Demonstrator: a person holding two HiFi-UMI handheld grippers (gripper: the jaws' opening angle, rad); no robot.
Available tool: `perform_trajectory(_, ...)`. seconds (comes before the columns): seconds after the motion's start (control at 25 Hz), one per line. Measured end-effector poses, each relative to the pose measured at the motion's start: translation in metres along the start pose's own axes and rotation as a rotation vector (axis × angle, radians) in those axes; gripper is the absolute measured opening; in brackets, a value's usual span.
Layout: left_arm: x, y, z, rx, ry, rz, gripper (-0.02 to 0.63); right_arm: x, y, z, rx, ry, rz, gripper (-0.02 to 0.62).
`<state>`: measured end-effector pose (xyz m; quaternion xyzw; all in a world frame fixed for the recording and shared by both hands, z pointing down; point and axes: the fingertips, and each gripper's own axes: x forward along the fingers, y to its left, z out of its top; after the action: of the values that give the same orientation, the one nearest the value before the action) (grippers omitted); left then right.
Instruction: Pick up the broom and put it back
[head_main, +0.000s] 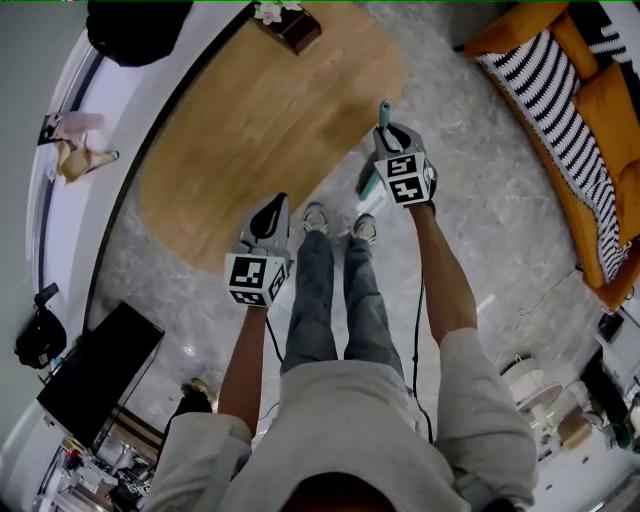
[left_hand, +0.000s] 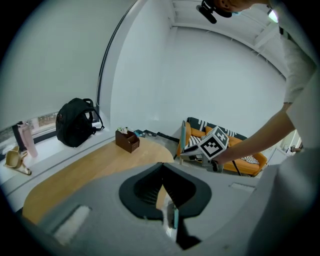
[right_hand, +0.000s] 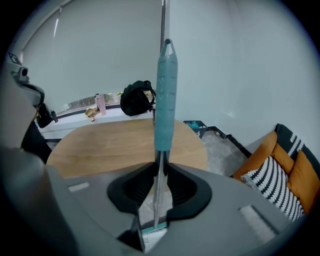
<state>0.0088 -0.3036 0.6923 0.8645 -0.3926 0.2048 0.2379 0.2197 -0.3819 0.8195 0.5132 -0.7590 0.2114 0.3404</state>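
Pinching the broom on its thin metal shaft just below the teal grip, the right gripper holds it upright beside the rounded edge of the wooden surface; the broom's head hangs low by the person's shoes, over the marble floor; the left gripper hovers at the surface's near edge, jaws pressed together, nothing between them; a small brown box stands at the far edge.
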Motion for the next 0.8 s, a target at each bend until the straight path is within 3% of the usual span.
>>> perform_trajectory(0.44, 0.002, 0.022, -0.011, -0.027, 0.015, 0.020, -0.003, 0.047, 0.005, 0.009, -0.042, 0.042, 0.032, 0.090)
perform_trajectory(0.8, 0.002, 0.030, -0.012, -0.034, 0.015, 0.022, -0.003, 0.059, 0.004, 0.010, -0.057, 0.059, 0.010, 0.094)
